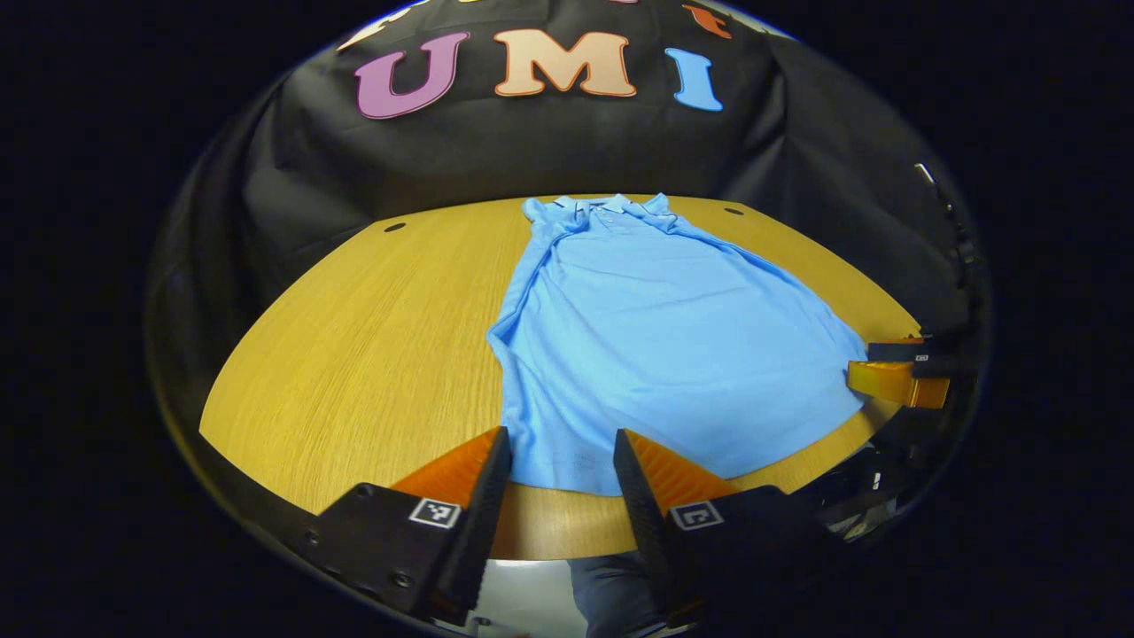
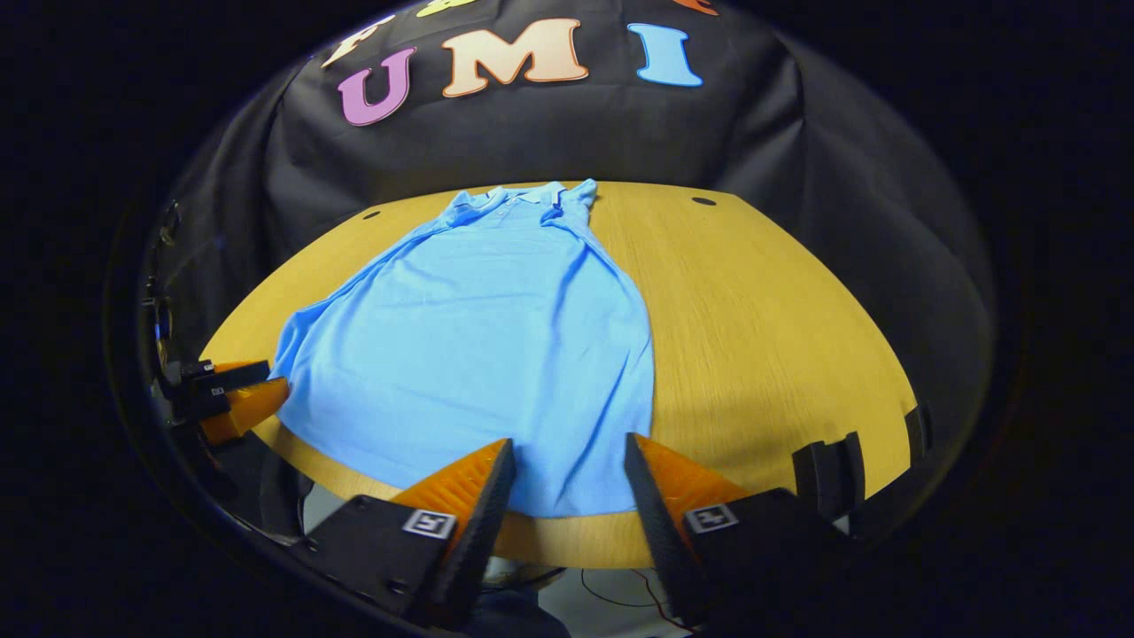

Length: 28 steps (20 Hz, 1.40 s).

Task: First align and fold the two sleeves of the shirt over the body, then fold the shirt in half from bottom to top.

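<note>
The light blue polo shirt [image 1: 656,354] lay flat on the round wooden table [image 1: 354,354], with its collar [image 1: 602,208] at the far side, in the upper centre of the left gripper view, and its hem [image 1: 567,478] at the near edge, low in the frame. The sleeves seemed to be already folded in over the body, because the sides ran as long narrow lines from the collar to the hem — though the fisheye bends these edges, so I cannot be fully sure.

The left gripper [image 1: 562,456] waited with its fingers spread apart and holding nothing, just at the lower left corner of the hem. The right gripper [image 2: 567,465] was released in the same way, placed at the other hem corner, at the bottom centre of the right gripper view. I judge that both were placed there to pinch the two corners for the bottom-to-top fold.

The hem lay very near the table's front edge, so there was little room to come under the cloth from the front. Bare wood stayed open on both outer sides of the shirt and only little beyond the collar — the folded half should land inside the table.
</note>
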Motion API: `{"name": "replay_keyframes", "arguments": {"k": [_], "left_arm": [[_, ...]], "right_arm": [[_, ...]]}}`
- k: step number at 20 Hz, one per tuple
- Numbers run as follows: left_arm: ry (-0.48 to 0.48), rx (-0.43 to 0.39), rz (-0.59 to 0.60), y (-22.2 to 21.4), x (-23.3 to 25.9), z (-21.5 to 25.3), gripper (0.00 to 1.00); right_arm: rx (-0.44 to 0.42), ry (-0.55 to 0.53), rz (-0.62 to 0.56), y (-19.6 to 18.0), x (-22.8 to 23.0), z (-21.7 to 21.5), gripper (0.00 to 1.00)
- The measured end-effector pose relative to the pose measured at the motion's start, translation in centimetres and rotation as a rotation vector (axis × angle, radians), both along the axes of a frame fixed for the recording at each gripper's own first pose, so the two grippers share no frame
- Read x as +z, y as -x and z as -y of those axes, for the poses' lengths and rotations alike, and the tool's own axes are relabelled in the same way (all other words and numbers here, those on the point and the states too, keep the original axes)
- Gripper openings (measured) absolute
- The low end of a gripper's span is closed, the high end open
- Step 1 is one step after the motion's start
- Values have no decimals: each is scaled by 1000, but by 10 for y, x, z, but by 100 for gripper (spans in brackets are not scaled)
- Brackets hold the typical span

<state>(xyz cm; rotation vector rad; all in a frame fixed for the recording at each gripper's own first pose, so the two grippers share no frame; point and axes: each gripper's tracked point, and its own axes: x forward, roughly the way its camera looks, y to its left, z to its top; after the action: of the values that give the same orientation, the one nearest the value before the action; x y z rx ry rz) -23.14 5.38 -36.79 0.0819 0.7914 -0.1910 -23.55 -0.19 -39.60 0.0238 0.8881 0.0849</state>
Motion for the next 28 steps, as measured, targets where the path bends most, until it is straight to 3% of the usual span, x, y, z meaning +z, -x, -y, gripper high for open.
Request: {"name": "replay_keyframes", "arguments": {"k": [3,4,5,6,7,11,16,22,28], "left_arm": [[-1,8,1,0,-1,11,40],[5,12,0,-1,-1,16,24],[1,20,-1,-1,-1,17,17],[-7,24,-12,-1,-1,17,2],[-10,24,-28,-3,-2,18,0],[60,64,-106,-8,3,20,0],[88,65,-89,-40,22,16,0],[135,84,-59,-88,47,14,0],[159,114,2,-162,72,1,0]], "right_arm": [[-1,-49,-21,3,-2,-17,33],[-12,-67,-27,3,-2,-21,9],[1,-90,-51,4,-4,-28,6],[-6,-94,-57,5,0,-28,6],[-5,-96,-64,4,-1,-29,3],[-13,-114,-70,-3,5,-32,3],[-37,-164,-30,-36,31,-36,2],[-67,-191,52,-99,64,-36,3],[-101,-216,151,-179,97,-34,2]]}}
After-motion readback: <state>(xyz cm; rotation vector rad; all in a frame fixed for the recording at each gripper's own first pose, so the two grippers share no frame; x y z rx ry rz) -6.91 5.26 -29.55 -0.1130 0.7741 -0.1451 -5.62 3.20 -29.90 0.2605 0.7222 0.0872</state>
